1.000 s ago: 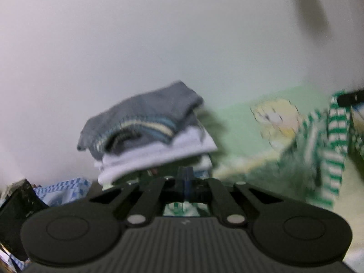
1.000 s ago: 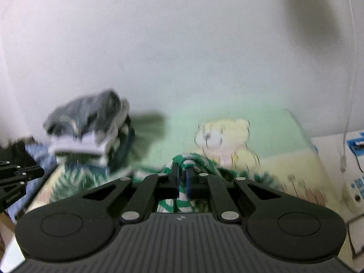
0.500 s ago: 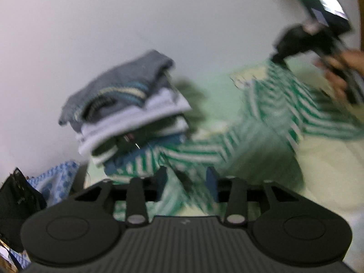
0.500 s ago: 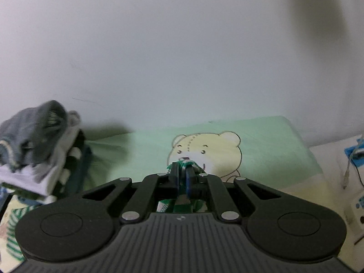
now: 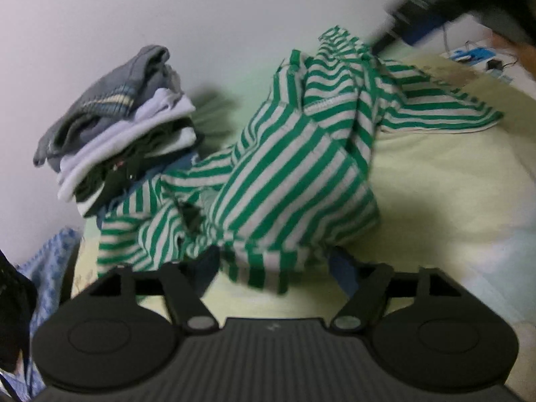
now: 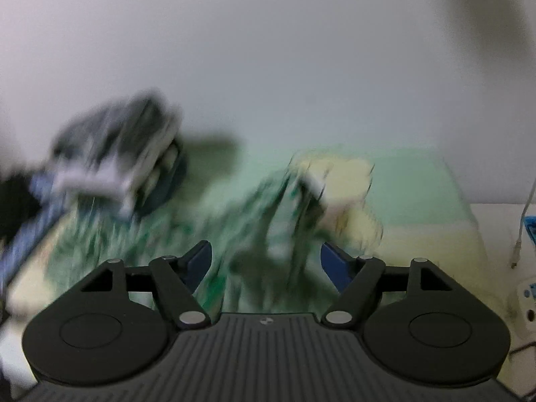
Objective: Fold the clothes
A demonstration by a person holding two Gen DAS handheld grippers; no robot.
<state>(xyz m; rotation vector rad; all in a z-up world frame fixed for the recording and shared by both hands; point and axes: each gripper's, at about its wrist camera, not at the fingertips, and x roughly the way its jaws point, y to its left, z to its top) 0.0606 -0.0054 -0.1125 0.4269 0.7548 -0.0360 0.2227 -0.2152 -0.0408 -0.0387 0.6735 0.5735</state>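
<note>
At the bottom of the left wrist view, the left gripper stood open, its jaws having just been widening. The lower edge of the green-and-white striped garment hung down between its fingers, but the pads did not press on it; whether the cloth brushed the fingers could not be told. The garment lay in a loose, crumpled heap across the middle of the frame on the pale yellow-green bed, one part stretched out toward the upper right.

At the bottom of the right wrist view, the right gripper was spread wide, its jaws having just been opening. The striped garment, badly blurred, sat between and beyond its blue fingers, released from the grip.

Farther back, at the left of the left wrist view, a stack of folded clothes stood just beside the garment against the white wall, a grey sweater on top with white pieces under it. A blue checked cloth showed at the lower left edge.
</note>
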